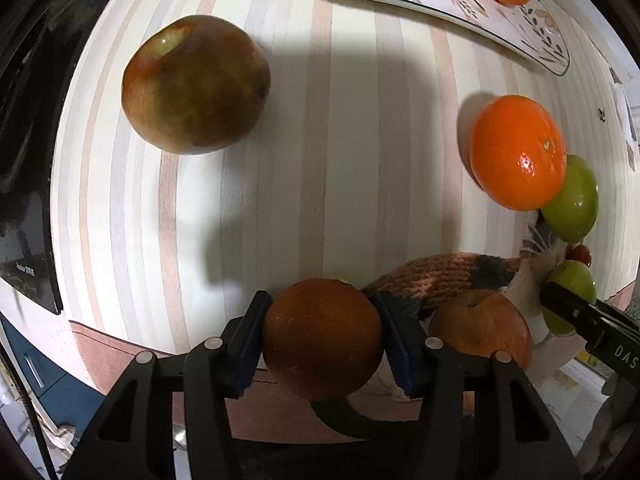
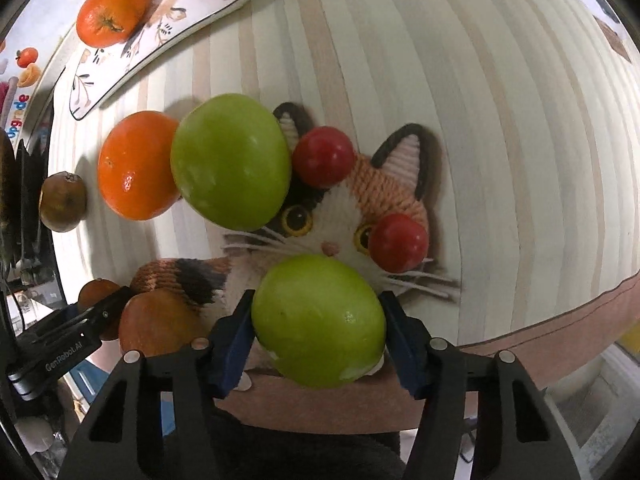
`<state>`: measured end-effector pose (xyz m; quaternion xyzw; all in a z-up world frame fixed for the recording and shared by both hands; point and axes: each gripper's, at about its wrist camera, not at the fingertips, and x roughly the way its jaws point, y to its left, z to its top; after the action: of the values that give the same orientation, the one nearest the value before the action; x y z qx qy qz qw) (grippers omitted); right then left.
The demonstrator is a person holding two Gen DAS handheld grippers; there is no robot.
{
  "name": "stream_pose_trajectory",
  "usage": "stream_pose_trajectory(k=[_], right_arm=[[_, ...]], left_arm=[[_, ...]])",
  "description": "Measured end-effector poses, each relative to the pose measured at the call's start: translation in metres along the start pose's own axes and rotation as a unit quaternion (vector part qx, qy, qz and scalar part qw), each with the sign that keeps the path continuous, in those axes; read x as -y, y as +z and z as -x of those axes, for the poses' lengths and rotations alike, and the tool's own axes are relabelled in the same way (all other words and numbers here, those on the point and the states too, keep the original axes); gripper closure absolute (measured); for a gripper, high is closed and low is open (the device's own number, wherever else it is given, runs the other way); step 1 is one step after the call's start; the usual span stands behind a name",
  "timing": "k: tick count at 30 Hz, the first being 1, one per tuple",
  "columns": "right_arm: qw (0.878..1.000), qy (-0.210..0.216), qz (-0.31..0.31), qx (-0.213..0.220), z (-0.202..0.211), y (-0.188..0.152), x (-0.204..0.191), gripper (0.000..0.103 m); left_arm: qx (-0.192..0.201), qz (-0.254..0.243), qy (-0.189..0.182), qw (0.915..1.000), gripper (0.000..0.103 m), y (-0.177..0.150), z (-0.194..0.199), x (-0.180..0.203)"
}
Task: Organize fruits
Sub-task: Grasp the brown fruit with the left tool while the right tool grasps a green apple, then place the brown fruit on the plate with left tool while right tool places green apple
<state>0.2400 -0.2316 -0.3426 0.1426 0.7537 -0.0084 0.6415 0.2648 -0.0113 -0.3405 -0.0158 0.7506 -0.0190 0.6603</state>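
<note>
plate (image 1: 440,4) cropped at top, cat mat (image 1: 448,276) mostly hidden

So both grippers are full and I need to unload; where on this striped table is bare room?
Bare striped table lies between the brownish apple and the loose orange, below the floral plate. More lies right of the knitted cat mat. The mat is crowded: green apple, two red fruits.

Looks like someone's home, probably a kitchen/dining spot: striped tablecloth over the surface (image 2: 460,80), a crocheted cat mat (image 2: 380,200), a floral plate (image 1: 452,4), and a dark appliance (image 1: 28,160) off left of the tongs.
</note>
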Motion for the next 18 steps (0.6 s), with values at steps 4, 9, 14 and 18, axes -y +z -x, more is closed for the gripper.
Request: stream_pose_trajectory(k=[4,9,14,18], right_arm=[[1.000,-0.002,0.006,0.005,0.001,-0.003,-0.003,0.041],[1.000,0.018,0.012,0.022,0.024,0.002,-0.013,0.041],[0.996,0.046,0.034,0.068,0.075,0.015,-0.029,0.041],[0.991,0.062,0.051,0.107,0.112,0.049,-0.050,0.041]], left_arm=[[0.005,0.001,-0.004,1.0000,0.053,0.001,0.007,0.006],[0.043,-0.010,-0.026,0.9987,0.053,0.006,0.055,0.013],[0.100,-0.025,-0.053,0.9933,0.053,0.027,0.120,0.027],[0.134,-0.029,-0.063,0.9885,0.053,0.076,0.161,0.025]])
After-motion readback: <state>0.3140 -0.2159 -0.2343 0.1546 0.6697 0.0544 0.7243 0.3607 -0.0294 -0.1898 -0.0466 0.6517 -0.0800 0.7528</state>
